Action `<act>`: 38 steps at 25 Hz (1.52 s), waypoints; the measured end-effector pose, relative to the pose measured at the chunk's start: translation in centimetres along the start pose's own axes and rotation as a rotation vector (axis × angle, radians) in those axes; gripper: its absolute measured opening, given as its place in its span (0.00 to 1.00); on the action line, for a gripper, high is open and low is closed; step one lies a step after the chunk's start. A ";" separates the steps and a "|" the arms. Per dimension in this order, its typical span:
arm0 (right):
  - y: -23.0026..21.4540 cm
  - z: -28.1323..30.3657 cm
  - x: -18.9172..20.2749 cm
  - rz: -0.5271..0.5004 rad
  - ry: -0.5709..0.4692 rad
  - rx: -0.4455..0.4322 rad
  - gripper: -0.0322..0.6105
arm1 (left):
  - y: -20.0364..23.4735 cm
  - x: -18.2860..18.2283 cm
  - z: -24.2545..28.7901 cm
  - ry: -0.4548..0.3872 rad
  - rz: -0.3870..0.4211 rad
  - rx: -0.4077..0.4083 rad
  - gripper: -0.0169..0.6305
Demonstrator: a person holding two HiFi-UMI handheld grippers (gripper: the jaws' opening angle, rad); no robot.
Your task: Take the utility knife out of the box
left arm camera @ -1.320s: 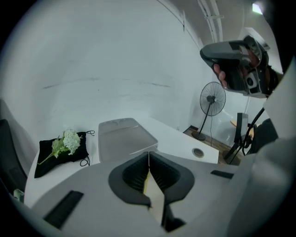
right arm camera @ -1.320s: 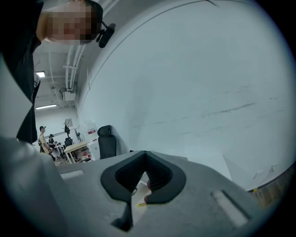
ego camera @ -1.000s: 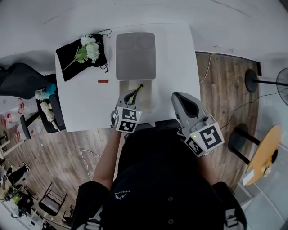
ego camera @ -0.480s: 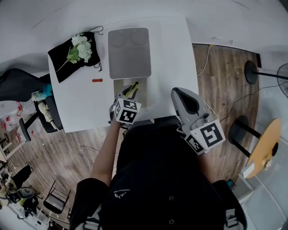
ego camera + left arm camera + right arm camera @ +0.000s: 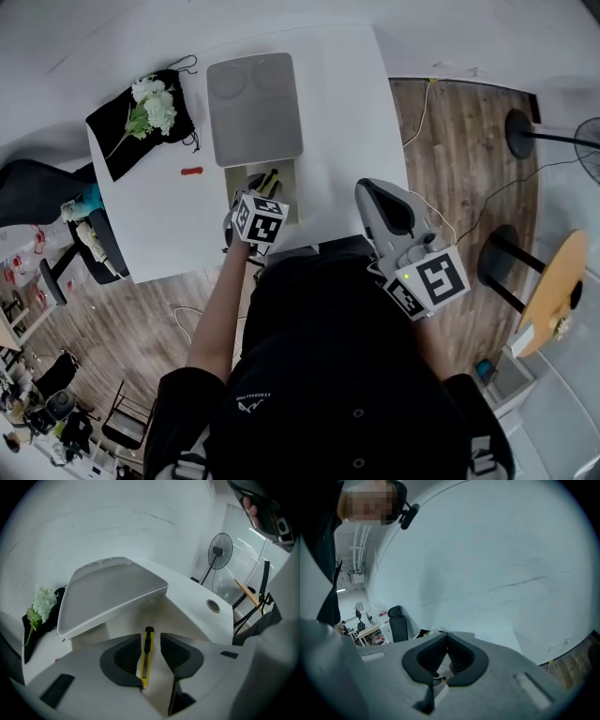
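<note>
The box (image 5: 291,202) sits at the middle of the worktop's (image 5: 347,122) near edge, and its grey lid (image 5: 253,108) is swung open toward the far edge. The utility knife (image 5: 146,663) lies inside the box on its floor, a yellow body with a black tip, running lengthwise away from the near edge. The left gripper (image 5: 148,637) points steeply down into the box. Its jaws have just been opening and now stand wide apart, one on each side of the knife. The knife lies in the gap between the ribbed pads and is not clamped, though its near end comes very close to the left-hand pad. In the head view the marker cube of this gripper hangs over the box's near wall. The right gripper (image 5: 446,633) is held by the worktop's near right corner, well apart from the box, its jaws together at the tips with nothing between them. A black cloth (image 5: 112,150) lies in the far left corner with a spray of white flowers (image 5: 150,103) on it. A small red item (image 5: 191,172) rests on the bare worktop between the cloth and the box.
</note>
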State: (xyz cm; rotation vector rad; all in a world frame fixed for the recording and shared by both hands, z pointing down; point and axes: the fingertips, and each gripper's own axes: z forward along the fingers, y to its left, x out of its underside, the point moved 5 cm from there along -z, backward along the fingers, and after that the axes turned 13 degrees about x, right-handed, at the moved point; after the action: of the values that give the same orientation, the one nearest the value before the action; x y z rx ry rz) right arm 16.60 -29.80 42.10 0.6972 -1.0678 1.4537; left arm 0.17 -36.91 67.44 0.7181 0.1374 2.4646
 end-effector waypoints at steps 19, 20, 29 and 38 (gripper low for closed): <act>-0.6 -0.2 0.6 0.007 0.009 0.022 0.06 | 0.4 0.7 1.5 0.049 -0.014 0.002 0.15; -0.5 -0.2 0.6 0.005 0.008 0.021 0.06 | 0.3 0.7 1.5 0.051 -0.017 0.002 0.13; 0.0 -0.7 0.6 -0.008 0.002 0.019 0.06 | 0.6 0.8 0.9 0.021 -0.088 0.004 0.12; 0.9 -1.2 0.8 -0.017 -0.007 -0.003 0.06 | 0.0 0.2 -1.1 -0.084 -0.128 -0.010 0.12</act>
State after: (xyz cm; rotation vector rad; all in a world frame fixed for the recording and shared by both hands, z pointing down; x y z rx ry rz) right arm 15.82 -28.30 42.07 0.7078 -1.0665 1.4362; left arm -0.52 -36.72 66.63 0.7831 0.1341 2.3083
